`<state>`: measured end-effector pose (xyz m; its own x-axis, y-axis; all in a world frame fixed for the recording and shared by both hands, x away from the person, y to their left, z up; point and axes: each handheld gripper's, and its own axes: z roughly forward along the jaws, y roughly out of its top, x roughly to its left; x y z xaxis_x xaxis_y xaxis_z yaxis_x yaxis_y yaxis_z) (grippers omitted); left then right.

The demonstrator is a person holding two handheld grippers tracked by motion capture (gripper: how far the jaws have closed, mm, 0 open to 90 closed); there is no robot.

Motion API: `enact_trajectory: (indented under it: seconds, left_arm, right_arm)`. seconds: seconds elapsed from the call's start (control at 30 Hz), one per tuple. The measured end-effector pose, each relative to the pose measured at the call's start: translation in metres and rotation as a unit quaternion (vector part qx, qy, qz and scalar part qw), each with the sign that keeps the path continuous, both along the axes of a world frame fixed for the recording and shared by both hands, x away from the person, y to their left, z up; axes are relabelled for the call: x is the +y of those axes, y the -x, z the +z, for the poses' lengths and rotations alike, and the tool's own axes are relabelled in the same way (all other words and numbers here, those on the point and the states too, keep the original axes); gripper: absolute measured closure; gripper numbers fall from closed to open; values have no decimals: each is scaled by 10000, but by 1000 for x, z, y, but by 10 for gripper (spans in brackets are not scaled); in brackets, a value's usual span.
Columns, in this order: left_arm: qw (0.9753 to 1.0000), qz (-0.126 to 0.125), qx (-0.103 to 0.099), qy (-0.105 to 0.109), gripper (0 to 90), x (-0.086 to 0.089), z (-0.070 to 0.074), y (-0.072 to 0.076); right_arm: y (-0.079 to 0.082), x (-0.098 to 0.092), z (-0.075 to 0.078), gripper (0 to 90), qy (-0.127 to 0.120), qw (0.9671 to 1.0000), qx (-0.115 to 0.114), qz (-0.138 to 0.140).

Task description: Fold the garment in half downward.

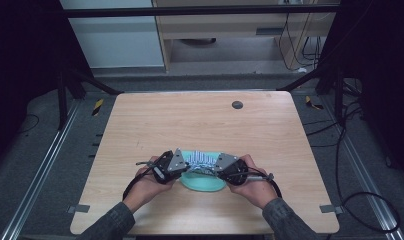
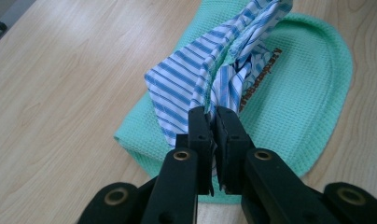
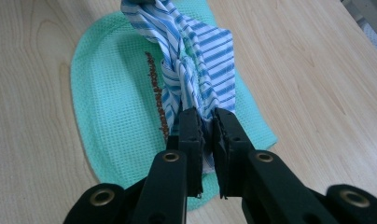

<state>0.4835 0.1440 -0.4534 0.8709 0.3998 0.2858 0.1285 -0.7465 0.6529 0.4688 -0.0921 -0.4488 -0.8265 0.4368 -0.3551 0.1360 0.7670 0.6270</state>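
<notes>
A mint-green waffle-weave cloth (image 1: pixel 205 181) (image 2: pixel 298 107) (image 3: pixel 116 116) with rounded ends lies flat on the wooden table (image 1: pixel 200 125), near its front edge. On top of it, a blue-and-white striped fabric (image 1: pixel 202 160) (image 2: pixel 196 79) (image 3: pixel 200 51) is pulled up into a bunched ridge. My left gripper (image 1: pixel 182 165) (image 2: pixel 213 122) is shut on one end of the striped fabric. At the other end my right gripper (image 1: pixel 219 167) (image 3: pixel 206 122) is shut on it too. A line of orange-brown lettering (image 3: pixel 155 88) runs along the green cloth beside the stripes.
A small dark round disc (image 1: pixel 237 104) sits in the table near its far edge. Cables (image 1: pixel 360 200) trail on the floor to the right, and a black frame rail (image 1: pixel 200 10) crosses above the far side. Bare wood lies all around the cloth.
</notes>
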Motion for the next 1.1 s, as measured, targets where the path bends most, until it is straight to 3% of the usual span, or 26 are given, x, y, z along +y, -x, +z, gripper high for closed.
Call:
enact_trajectory:
  seconds: [1.1]
  left_arm:
    - [9999, -106, 95, -36, 854, 2, -15, 14]
  right_arm:
    - [15, 0, -13, 828, 136, 9997, 118, 152]
